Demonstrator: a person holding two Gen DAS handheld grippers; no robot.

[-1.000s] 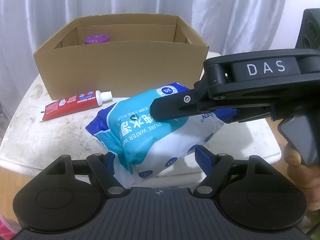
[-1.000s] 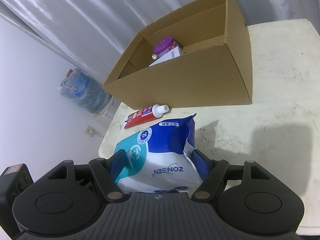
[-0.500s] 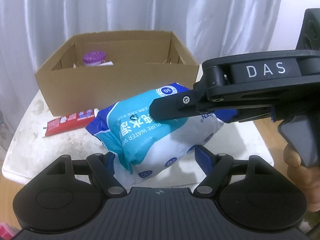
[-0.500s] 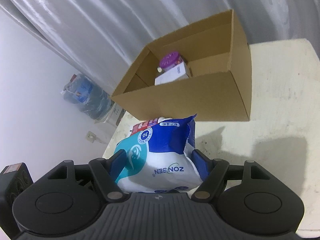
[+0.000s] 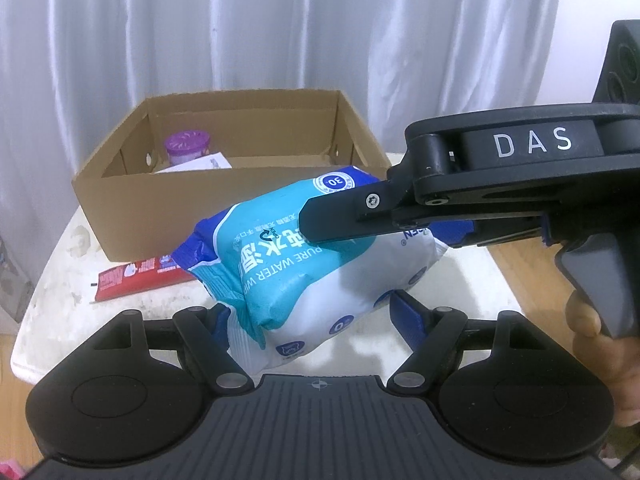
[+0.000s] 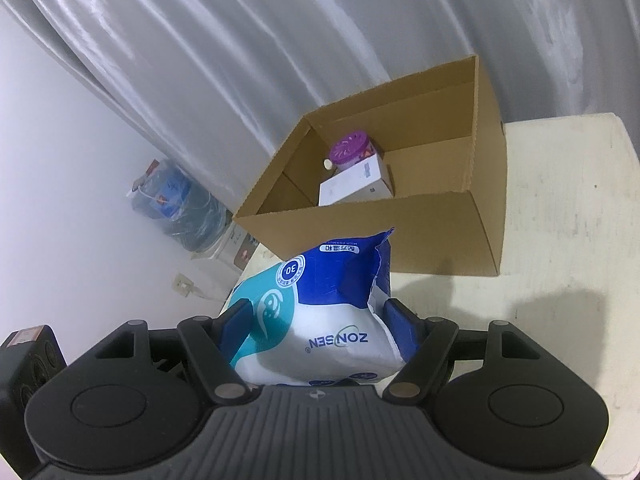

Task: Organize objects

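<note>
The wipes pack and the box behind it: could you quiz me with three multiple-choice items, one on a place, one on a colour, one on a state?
1. Where is the red tube?
A. inside the box
B. on the table in front of the box
C. in a gripper

2. What colour is the lid of the jar in the cardboard box?
A. purple
B. green
C. yellow

3. How is the wipes pack held?
A. lying on the table
B. by one gripper
C. by both grippers, clear of the table

Key: 1 B, it lies flat on the table by the box's front wall; 2 A, the ribbed top is purple; 3 C, the left gripper and right gripper each clamp an end.
</note>
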